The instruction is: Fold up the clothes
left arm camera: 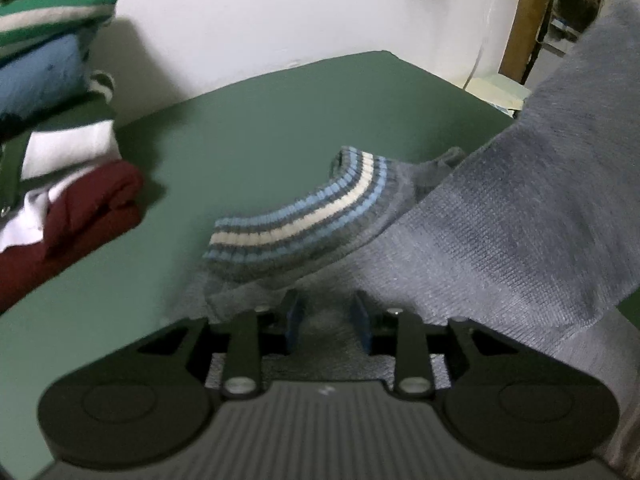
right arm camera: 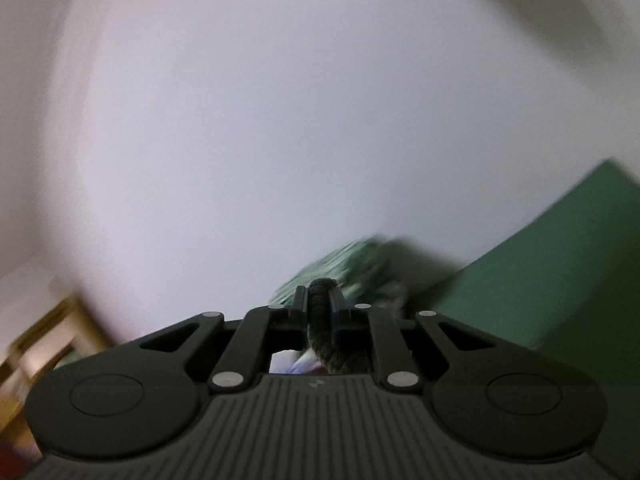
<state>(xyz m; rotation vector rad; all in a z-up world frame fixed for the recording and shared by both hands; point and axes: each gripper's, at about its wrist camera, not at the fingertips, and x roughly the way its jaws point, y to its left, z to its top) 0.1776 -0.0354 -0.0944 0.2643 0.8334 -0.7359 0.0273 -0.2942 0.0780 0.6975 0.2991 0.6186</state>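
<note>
I operate both hand-held grippers over a green table (left arm camera: 280, 120). At the left edge of the left wrist view stands a stack of folded clothes (left arm camera: 52, 92): a green-and-white striped piece on top, a blue one below it, then white, then a dark red one at the base. The stack rests on the table, well apart from the left gripper (left arm camera: 326, 316). A white wall (left arm camera: 280, 8) closes off the far side, and a wooden frame (left arm camera: 524, 20) stands at upper right.

The task item is a grey sweater (left arm camera: 520, 216) with a ribbed band of blue and cream stripes (left arm camera: 304, 216). It rises from the table in front of the left gripper and runs up and out of the frame at upper right, covering that side of the view. The left gripper's blue pads (left arm camera: 293, 320) stand apart with grey knit lying between and beneath them; I cannot tell whether they bear on it.

The right wrist view shows what the left does not: the right gripper (right arm camera: 319, 304) is clamped on a rolled edge of the grey knit, its fingers pressed against the fabric on both sides. This camera tilts upward, so the wall fills most of it. The table appears only at lower right, and the striped top of the stack shows blurred just beyond the fingers.
</note>
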